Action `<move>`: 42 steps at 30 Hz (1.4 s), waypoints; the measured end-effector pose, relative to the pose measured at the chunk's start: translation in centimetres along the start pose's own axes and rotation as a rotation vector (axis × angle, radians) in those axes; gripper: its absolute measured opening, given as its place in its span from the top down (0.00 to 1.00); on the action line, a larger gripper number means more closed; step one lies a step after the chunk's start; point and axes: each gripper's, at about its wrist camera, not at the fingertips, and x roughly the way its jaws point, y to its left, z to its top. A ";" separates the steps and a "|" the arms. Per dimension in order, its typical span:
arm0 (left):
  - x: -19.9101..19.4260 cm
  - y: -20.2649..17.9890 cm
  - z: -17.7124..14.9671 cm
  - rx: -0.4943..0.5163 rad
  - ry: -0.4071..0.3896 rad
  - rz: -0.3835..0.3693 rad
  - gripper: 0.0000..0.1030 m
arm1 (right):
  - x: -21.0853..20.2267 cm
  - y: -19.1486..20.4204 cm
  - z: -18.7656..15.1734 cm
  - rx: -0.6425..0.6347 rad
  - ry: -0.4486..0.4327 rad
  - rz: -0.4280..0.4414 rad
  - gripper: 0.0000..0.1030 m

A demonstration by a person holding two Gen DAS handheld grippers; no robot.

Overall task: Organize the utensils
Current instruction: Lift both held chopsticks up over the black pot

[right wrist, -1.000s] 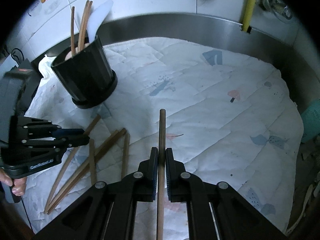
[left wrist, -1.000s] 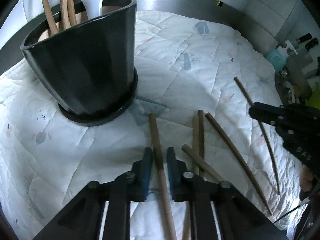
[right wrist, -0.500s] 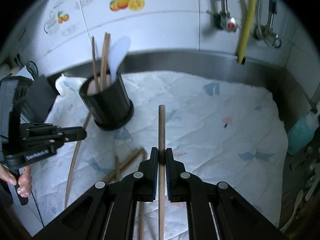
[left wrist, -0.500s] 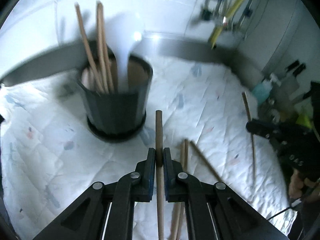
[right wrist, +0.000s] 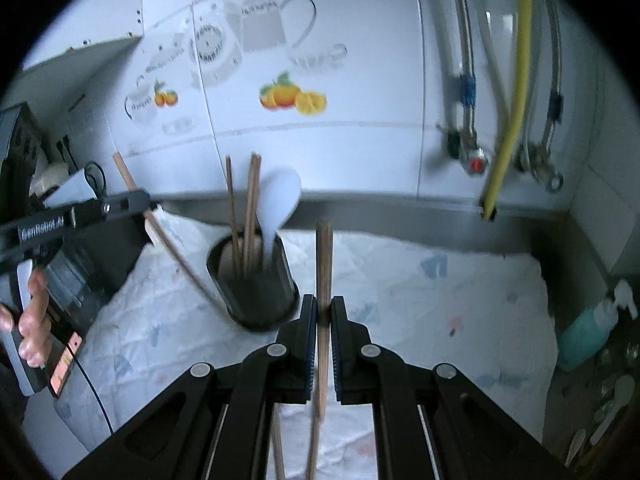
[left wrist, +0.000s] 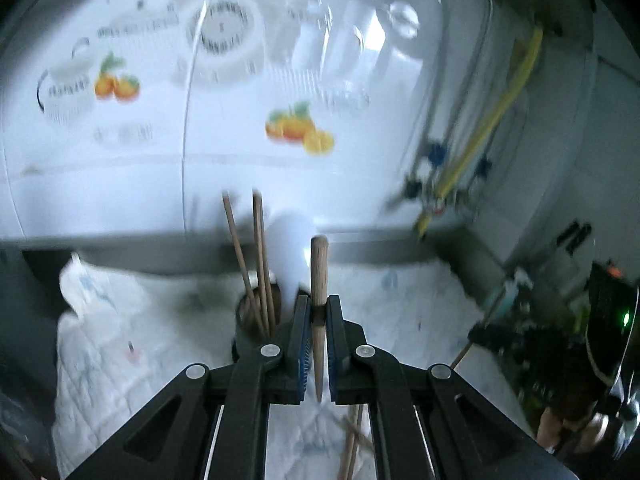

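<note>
Left gripper [left wrist: 319,312]: its jaws pinch a tapered brown wooden chopstick [left wrist: 319,280] near the thick end, which stands above the jaws while the thin tip hangs below them.
Right gripper [right wrist: 324,312]: its jaws are pressed onto a second straight brown wooden chopstick [right wrist: 324,260], held close to upright, the lower end blurred beneath the jaws.
Holder: a dark, ribbed, round utensil pot [right wrist: 256,284] stands on the white quilted cloth [right wrist: 420,300] that covers the worktop, well back toward the steel rim [right wrist: 380,210] under the tiled wall [right wrist: 360,20].
Already in the pot: several thin wooden sticks [right wrist: 248,200] and a white plastic spoon [right wrist: 280,196], all leaning out of its mouth.
Loose on the cloth: a few more brown sticks [left wrist: 352,440] lie below the left gripper, crossed over one another; their number cannot be told.
Key relation: from the right gripper the pot lies ahead and to the left, its mouth lower than the held stick's top; from the left gripper the pot [left wrist: 256,320] sits just ahead and slightly left, partly hidden by the jaws.
Nearer hand: the left one looks closer to the pot, judging by how the pot fills the space just beyond its jaws.
Long axis: both sticks stand roughly vertical, which suits a drop straight into the mouth.
Likely step: carrying both sticks to the pot; neither is in it yet.
Risk: the leaning spoon and sticks crowd the opening.
</note>
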 end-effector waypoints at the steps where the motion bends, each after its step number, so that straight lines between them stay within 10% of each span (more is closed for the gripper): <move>1: -0.3 0.1 0.9 0.000 -0.020 0.005 0.93 | -0.1 0.1 0.5 -0.002 -0.012 0.002 0.91; 13: -0.1 1.9 8.0 -0.011 -0.133 0.027 0.93 | -0.6 1.7 5.8 -0.030 -0.125 0.022 0.91; 25: 5.4 3.9 5.9 0.011 -0.029 0.093 0.93 | -0.7 3.6 9.9 -0.009 -0.225 0.086 0.91; 42: 9.4 5.4 3.1 -0.005 0.094 0.135 0.92 | 7.5 4.7 7.6 0.013 -0.026 0.113 0.91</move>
